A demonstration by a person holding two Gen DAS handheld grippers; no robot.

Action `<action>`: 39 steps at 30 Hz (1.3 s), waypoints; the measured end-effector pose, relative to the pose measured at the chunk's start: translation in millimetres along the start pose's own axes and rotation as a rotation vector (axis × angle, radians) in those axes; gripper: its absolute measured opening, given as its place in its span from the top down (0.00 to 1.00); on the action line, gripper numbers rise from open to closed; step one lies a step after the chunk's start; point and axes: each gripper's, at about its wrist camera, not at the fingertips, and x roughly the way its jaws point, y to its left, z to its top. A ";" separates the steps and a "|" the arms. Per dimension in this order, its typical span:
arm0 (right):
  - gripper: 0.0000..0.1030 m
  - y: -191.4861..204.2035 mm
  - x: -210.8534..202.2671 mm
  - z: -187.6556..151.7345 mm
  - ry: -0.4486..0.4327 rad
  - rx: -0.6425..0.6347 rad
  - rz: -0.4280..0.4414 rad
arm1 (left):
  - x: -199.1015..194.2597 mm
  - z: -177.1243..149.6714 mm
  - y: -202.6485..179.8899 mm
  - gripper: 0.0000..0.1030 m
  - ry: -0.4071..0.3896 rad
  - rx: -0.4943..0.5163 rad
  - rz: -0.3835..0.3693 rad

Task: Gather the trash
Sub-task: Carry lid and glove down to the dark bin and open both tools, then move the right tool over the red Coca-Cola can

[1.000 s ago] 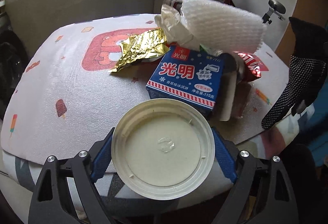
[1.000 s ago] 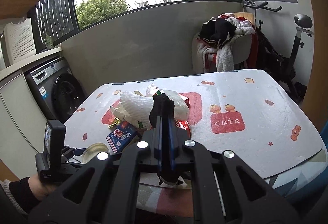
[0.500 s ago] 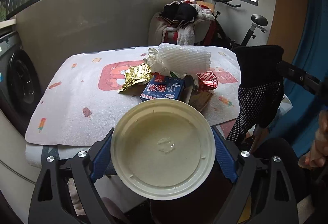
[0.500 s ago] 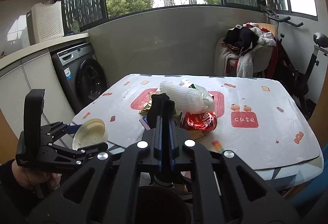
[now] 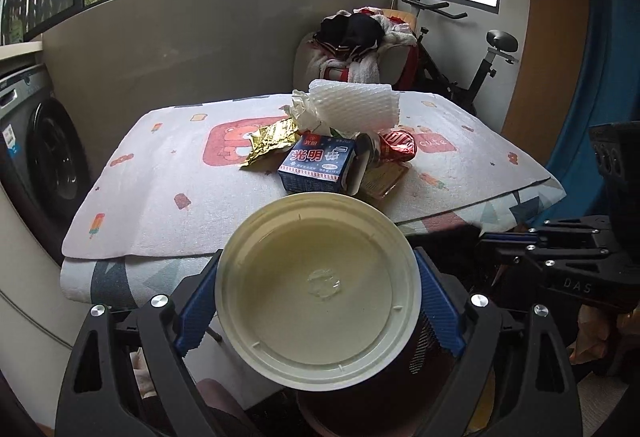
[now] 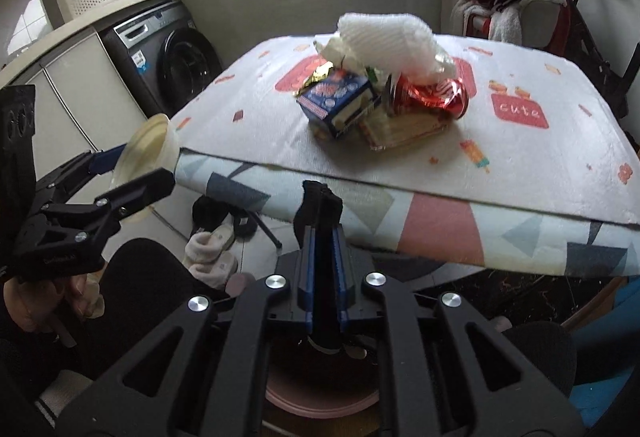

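Trash in both my grippers, off the table's near edge

My left gripper [image 5: 318,295] is clamped across an empty cream plastic lid [image 5: 318,289]. My right gripper [image 6: 320,233] is easing its jaws apart, a black sock [image 6: 320,205] between them, above a pink-rimmed bin [image 6: 320,403] whose inside I cannot see. Remaining trash, blue carton [image 5: 318,163] included, sits mid-table [image 5: 160,205].

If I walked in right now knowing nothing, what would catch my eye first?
A big cream plastic lid clamped in the left gripper, held off the near edge of the table. Behind it, mid-table, sits a trash heap: white foam netting over a blue carton.
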 end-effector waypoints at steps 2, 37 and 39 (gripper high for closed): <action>0.71 -1.3 5.4 -2.7 0.012 0.005 0.004 | 3.1 -3.2 -0.1 0.16 0.003 0.007 0.000; 0.06 -59.9 18.5 10.1 -0.228 -0.187 -0.320 | 86.3 -51.1 -31.6 0.10 0.132 0.201 -0.132; 0.06 -59.9 18.8 10.1 -0.228 -0.186 -0.321 | 86.0 -49.9 -28.0 0.10 0.125 0.181 -0.122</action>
